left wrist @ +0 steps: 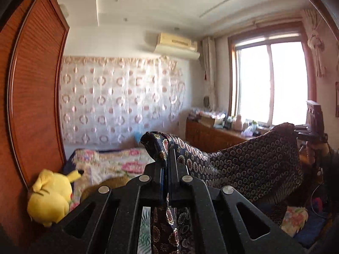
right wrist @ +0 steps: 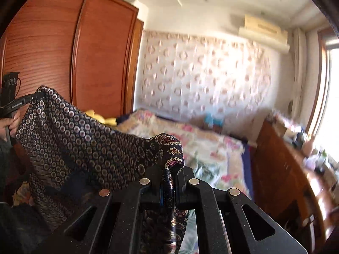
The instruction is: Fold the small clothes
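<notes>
Landmark: a bed [left wrist: 118, 163] with a floral quilt, seen past both grippers.
Garment: a dark patterned cloth [left wrist: 250, 165], printed with small rings and paisley, is stretched in the air above the bed, hanging between the two grippers.
Left gripper [left wrist: 167, 160]: clenched on one bunched corner of the cloth, with fabric pinched between the closed jaws and trailing below.
Right gripper [right wrist: 170, 173]: clenched on the opposite bunched corner, with cloth wedged between its jaws.
Hand [right wrist: 8, 124]: at the far left of the right wrist view, a person's hand grips the left gripper's handle.
Plush toy [left wrist: 50, 194]: yellow, lying on the bed beside a wooden wardrobe [right wrist: 70, 48].
Window [left wrist: 271, 84]: bright, on the wall right of the bed, above a cluttered wooden sideboard [left wrist: 214, 133].
</notes>
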`<act>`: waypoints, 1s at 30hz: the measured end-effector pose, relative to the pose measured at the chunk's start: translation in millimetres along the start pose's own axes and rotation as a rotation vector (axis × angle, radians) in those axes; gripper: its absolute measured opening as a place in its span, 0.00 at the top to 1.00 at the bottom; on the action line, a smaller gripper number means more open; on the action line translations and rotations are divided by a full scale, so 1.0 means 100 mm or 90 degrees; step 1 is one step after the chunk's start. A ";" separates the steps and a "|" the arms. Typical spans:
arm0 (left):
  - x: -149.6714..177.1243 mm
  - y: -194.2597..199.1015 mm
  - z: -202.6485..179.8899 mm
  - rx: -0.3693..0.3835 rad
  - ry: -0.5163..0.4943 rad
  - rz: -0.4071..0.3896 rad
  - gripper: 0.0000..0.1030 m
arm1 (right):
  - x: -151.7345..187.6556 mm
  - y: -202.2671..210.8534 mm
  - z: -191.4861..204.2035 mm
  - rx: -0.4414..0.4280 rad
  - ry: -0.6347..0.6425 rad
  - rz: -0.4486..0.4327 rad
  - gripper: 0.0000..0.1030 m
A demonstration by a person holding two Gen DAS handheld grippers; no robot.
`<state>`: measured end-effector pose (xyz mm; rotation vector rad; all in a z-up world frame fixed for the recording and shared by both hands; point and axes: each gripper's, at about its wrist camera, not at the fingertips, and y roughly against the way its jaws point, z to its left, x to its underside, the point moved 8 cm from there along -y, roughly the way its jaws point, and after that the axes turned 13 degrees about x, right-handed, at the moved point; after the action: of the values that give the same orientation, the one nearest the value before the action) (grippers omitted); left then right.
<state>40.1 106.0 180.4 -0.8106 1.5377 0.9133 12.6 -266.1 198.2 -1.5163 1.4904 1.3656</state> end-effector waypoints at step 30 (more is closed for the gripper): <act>1.72 -1.65 1.74 -0.127 0.105 0.279 0.40 | 1.32 -2.60 0.75 0.045 -0.054 0.294 0.61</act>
<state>239.5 180.1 -24.6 -0.7134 1.8283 1.3640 220.8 -192.6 -6.1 -1.0929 1.8876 1.5874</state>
